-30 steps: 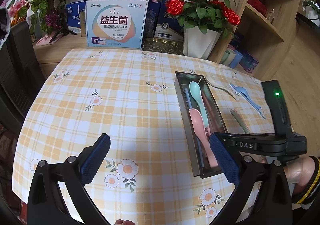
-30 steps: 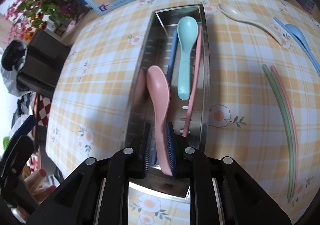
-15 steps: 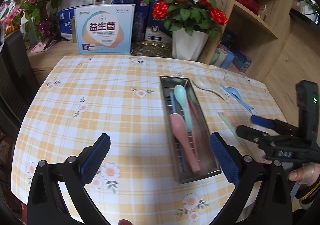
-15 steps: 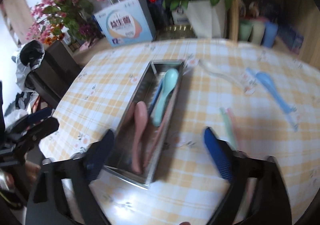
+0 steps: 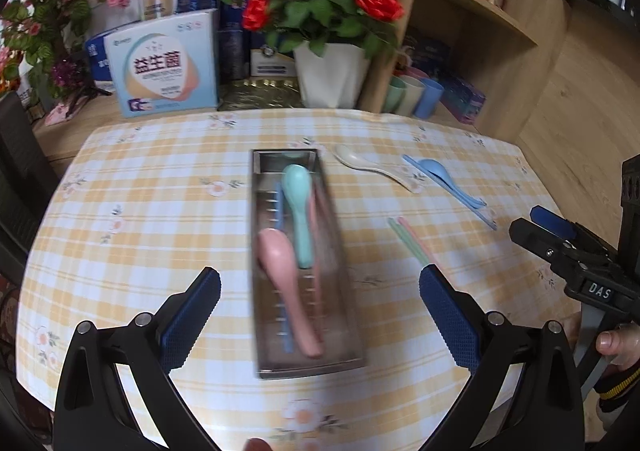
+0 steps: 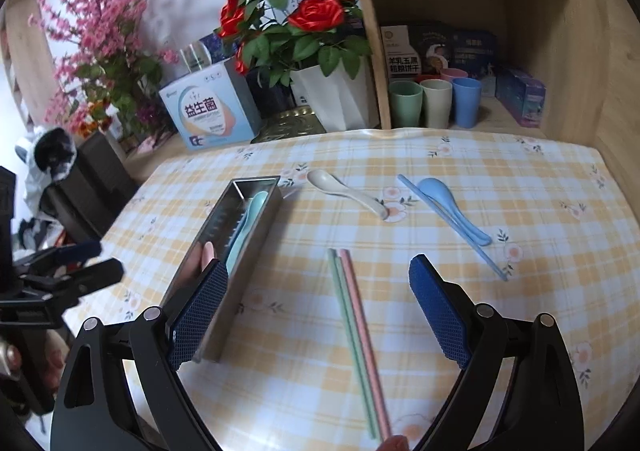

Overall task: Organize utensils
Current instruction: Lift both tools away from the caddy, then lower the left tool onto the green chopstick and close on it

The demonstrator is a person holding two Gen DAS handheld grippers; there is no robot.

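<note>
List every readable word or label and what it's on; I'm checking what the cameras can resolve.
"益生菌" on the pale blue box.
"DAS" on the right gripper body.
"羊乳五黑粗粮饼干" on the white shelf box, roughly legible.
Small print on the blue box, the dark shelf boxes and the packages behind the roses: too small or blurred.

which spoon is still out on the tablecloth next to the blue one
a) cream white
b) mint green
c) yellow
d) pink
a, the cream white spoon lies on the cloth between the metal tray and the blue spoon; the pink spoon and mint spoon are in the tray.
</note>
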